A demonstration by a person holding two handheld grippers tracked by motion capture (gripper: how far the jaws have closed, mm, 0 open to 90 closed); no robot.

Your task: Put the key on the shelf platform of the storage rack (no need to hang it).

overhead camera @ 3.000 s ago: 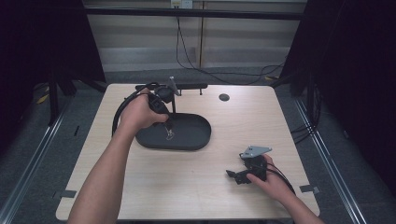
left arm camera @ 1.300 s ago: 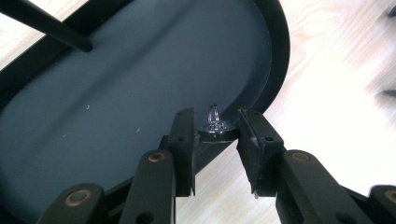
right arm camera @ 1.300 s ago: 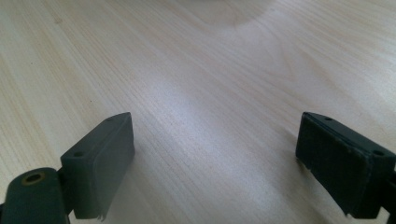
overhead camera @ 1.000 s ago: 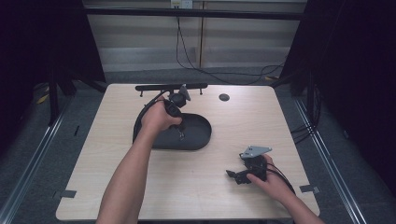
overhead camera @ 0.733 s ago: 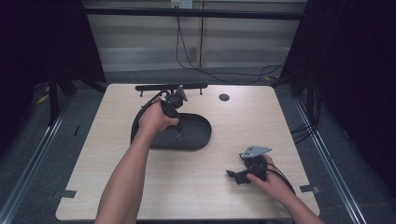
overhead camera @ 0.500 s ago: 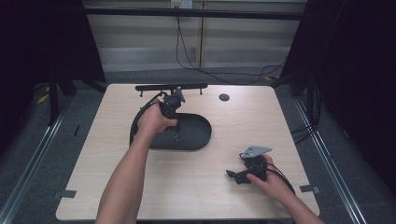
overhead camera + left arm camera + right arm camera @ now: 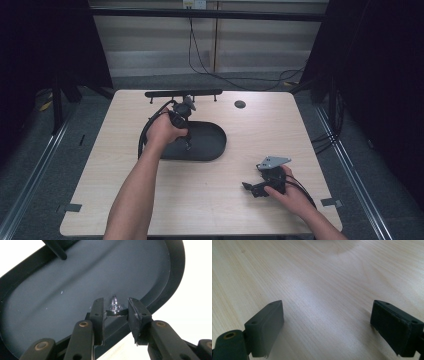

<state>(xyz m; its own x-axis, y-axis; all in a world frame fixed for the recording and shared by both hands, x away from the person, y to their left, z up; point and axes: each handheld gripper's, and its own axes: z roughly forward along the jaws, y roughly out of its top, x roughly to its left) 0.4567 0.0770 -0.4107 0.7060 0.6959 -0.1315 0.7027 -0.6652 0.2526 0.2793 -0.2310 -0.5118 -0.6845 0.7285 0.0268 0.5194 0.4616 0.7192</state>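
We see a pale wood-grain counter (image 7: 210,200) standing on a grey floor, with dark curtains to either side and a light wall panel behind, down which cables hang. A black bar on short feet (image 7: 183,93) lies along the counter's far edge, and a small dark round disc (image 7: 240,104) sits near the far edge, toward the far right corner. A black oval tray (image 7: 207,142) rests a little left of the counter's centre, nearer the far edge than the near one.

The left forearm reaches from the near edge diagonally up to the tray; the left hand (image 7: 162,131) holds the left claw (image 7: 115,312) tilted down over the tray's left part, its cable looping off to the left. In the left gripper view we see its jaws drawn close together on a small shiny metal piece topped with a ring (image 7: 114,307), which sits on the tray floor just inside the rim; the pads meet its sides.

The right hand (image 7: 292,192) rests near the counter's near right corner and holds the right claw (image 7: 252,187), which points left, low over the wood, with its grey three-cornered plate on top. In the right gripper view we see its jaws (image 7: 327,322) standing wide apart with bare wood between them.

Open counter lies between the tray and the right claw, across the whole near left quarter, and along the right edge; the tray is well apart from the black bar's feet and from the disc.
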